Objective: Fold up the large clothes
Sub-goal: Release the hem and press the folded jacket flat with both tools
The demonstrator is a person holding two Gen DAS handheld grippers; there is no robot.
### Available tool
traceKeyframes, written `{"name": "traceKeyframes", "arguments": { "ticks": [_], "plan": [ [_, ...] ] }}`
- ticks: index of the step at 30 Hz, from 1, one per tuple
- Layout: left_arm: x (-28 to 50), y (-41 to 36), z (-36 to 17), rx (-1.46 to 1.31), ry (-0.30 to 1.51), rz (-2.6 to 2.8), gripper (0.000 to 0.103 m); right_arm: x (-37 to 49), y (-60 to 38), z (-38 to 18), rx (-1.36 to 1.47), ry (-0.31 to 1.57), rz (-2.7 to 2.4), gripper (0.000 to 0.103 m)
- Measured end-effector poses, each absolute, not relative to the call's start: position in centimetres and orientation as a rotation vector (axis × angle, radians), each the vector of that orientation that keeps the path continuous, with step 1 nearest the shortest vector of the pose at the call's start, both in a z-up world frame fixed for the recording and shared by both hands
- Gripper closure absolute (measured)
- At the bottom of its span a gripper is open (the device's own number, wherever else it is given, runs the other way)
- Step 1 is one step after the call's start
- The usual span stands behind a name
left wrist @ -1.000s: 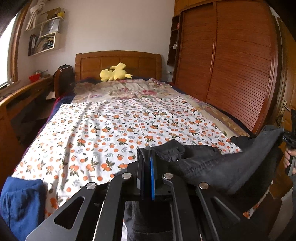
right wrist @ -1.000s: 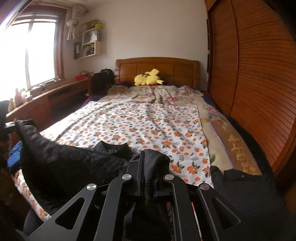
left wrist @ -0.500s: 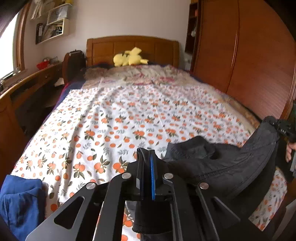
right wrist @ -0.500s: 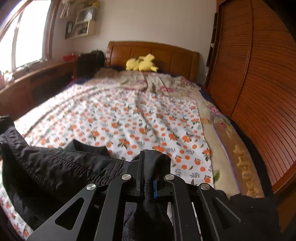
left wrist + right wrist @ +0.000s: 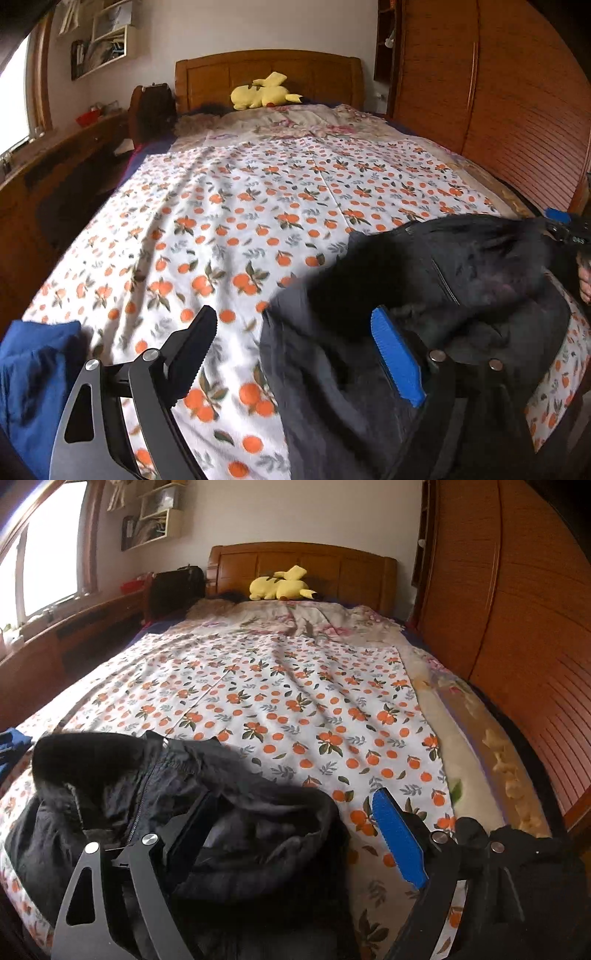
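Black, padded-looking fabric: our jacket [image 5: 443, 295] sits bunched at the foot of the bed [image 5: 258, 206]. On the left wrist view, our left gripper [image 5: 295, 350] has its jaws spread wide, gripping nothing. Right wrist view, same deal: right gripper [image 5: 291, 834] splayed over the jacket's [image 5: 184, 794] edge, maybe touching it, hard to say. We reckon we're at the lay-out step; next we need to spread it flat.

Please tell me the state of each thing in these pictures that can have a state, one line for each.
left gripper: open, holds nothing
right gripper: open, holds nothing
black jacket: crumpled on the bed, not folded
orange-print sheet: spread out, lightly wrinkled
blue garment: bunched at the bed's corner
yellow plush toy: lying by the headboard
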State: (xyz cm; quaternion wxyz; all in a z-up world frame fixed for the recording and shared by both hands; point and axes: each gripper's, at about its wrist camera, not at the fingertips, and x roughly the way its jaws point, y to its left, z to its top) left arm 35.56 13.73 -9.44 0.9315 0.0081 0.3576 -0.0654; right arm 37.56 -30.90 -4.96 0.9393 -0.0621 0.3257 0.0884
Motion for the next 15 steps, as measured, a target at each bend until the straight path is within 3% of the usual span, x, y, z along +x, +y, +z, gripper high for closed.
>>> {"name": "traceKeyframes", "arguments": {
  "ticks": [8,15],
  "plan": [
    [31.7,13.5,-10.7,-0.008,0.722,-0.137,0.008,36.2,-27.5,-5.2,-0.13,0.675,0.263,0.022],
    [29.8,13.2,-11.2,-0.038,0.706,-0.144,0.003,36.2,-21.0,-7.8,-0.156,0.758,0.405,0.039]
  ]
}}
